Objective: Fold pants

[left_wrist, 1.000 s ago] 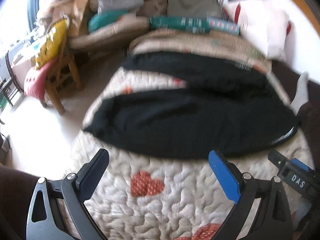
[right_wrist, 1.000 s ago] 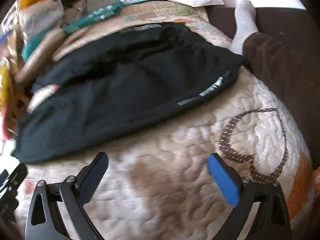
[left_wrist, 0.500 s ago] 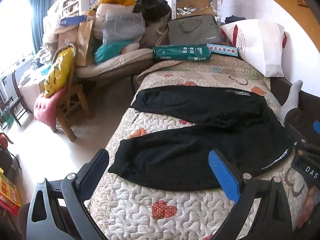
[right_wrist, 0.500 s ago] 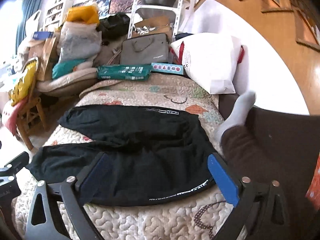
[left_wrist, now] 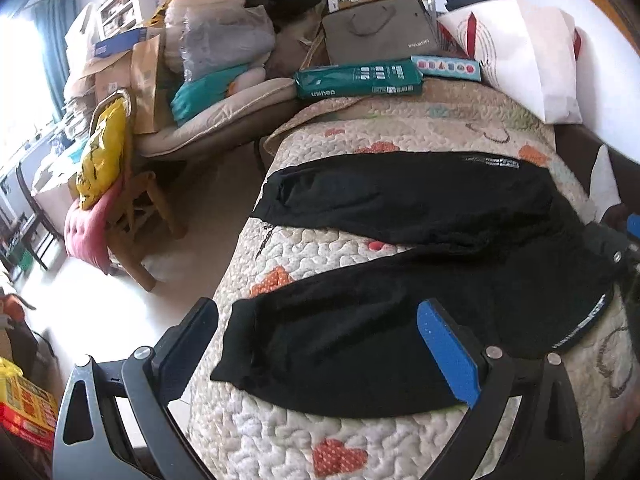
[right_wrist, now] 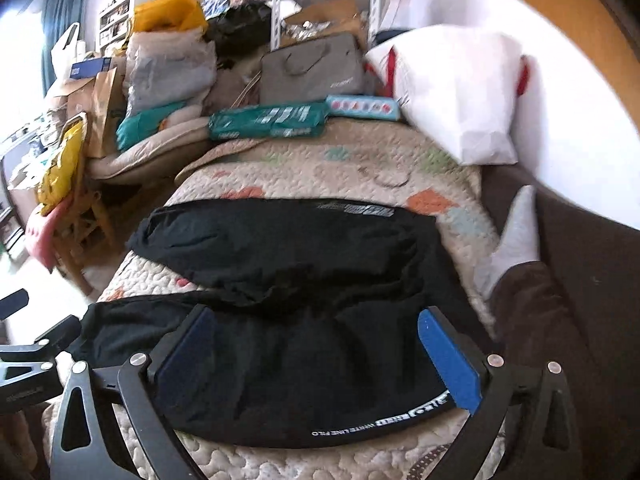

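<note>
Black pants lie spread flat on a quilted bed cover, both legs pointing left, the waistband with white lettering at the right. They also show in the right wrist view. My left gripper is open and empty, above the near leg's cuff end. My right gripper is open and empty, above the waistband end. The left gripper's body shows at the left edge of the right wrist view.
A person's leg in brown trousers with a grey sock rests at the bed's right side. A white pillow, green pack and grey bag sit at the head. A wooden chair and piled clutter stand left of the bed.
Both grippers have lifted and drawn back from close above the quilt, so the whole pants and bed now show. Both stay open and empty.
</note>
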A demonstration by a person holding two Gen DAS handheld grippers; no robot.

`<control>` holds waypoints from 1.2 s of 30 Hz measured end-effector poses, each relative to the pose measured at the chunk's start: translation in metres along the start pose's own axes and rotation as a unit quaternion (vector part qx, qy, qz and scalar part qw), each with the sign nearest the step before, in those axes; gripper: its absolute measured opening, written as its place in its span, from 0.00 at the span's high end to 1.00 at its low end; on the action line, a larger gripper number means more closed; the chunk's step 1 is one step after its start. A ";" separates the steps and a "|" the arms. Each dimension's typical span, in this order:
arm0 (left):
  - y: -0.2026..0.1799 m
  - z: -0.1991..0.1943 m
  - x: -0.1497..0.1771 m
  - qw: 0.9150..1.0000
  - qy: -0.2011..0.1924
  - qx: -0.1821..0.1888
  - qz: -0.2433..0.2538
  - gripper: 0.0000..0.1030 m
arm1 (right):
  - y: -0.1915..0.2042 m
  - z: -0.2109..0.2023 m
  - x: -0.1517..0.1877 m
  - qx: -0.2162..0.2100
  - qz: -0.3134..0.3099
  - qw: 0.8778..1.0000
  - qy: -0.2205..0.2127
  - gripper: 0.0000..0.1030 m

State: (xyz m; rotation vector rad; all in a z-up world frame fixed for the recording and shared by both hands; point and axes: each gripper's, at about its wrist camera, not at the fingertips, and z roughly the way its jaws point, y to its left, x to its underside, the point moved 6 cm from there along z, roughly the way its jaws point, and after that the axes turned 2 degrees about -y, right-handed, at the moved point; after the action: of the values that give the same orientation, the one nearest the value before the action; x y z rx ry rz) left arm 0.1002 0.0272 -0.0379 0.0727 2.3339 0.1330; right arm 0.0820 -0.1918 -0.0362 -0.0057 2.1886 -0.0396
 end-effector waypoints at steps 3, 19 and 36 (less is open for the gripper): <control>0.000 0.012 -0.008 1.000 0.006 -0.002 0.011 0.03 | -0.005 0.009 -0.007 -0.007 -0.005 1.000 0.009 0.00; 0.008 0.067 -0.048 1.000 0.016 0.001 0.005 0.03 | -0.034 0.049 -0.086 0.009 -0.046 0.999 -0.026 0.00; 0.050 0.180 -0.113 0.991 0.042 0.109 -0.060 0.03 | -0.073 0.168 -0.103 -0.072 -0.024 0.993 0.088 0.03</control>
State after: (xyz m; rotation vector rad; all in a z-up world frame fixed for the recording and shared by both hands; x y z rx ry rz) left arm 0.3092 0.0796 -0.0754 0.0350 2.4228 -0.1834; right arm 0.2783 -0.2675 -0.0474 -0.1428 2.3624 0.0945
